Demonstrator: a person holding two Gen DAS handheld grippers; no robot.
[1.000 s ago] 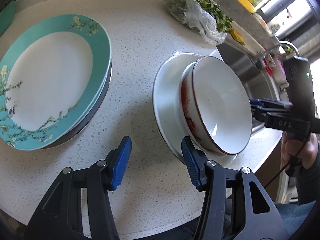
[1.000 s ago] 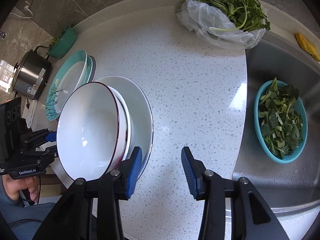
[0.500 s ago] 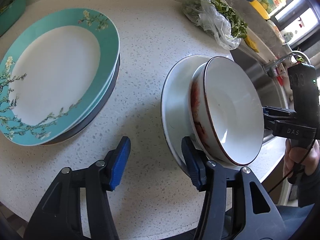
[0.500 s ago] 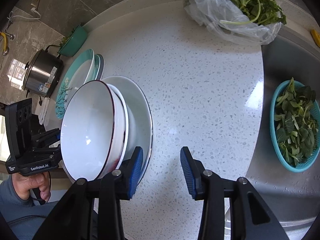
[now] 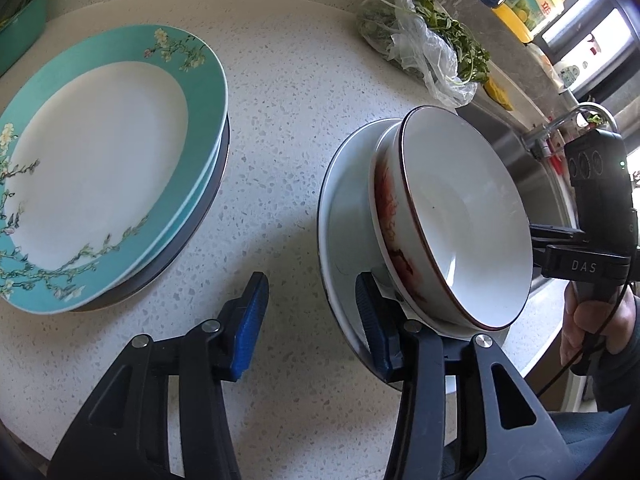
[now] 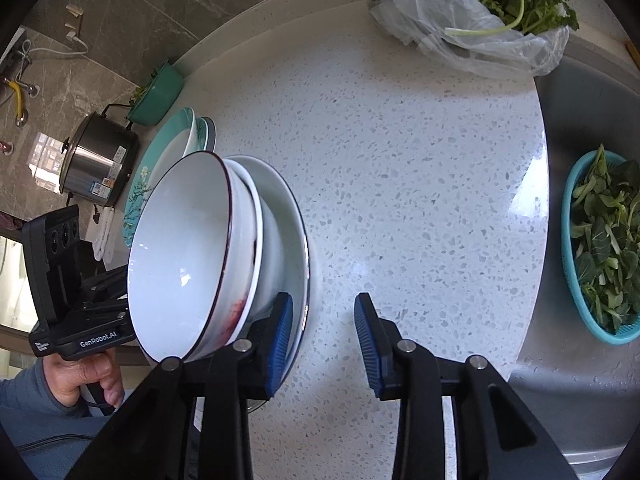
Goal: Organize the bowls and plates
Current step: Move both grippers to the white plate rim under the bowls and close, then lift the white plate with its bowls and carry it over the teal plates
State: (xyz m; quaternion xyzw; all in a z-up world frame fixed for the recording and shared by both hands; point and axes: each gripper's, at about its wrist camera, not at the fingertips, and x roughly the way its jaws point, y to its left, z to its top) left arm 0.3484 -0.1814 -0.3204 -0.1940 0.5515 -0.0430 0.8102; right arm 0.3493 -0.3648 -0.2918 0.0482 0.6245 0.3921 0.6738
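A white plate [image 5: 344,216] lies on the speckled counter with two nested white bowls [image 5: 464,220] on it, the lower one marked red outside. My left gripper [image 5: 312,320] straddles the plate's near-left rim, its right finger inside the rim by the bowls, its left finger off the plate. The jaws are closing and the left pad is clear of the rim. My right gripper [image 6: 322,332] straddles the opposite rim of the same plate [image 6: 296,240], left finger inside, right finger over bare counter, jaws also closing. A stack of teal flowered plates [image 5: 100,168] sits to the left.
A bag of greens [image 5: 424,52] lies at the back of the counter. The sink holds a teal basket of leaves [image 6: 600,248]. A steel pot [image 6: 96,164] and a green tub [image 6: 158,96] stand beyond the teal plates [image 6: 168,160]. The counter's front edge is close.
Both grippers' jaws have narrowed around the white plate's rim. Both cameras have tipped a little, and the plate with the bowls stays where it was.
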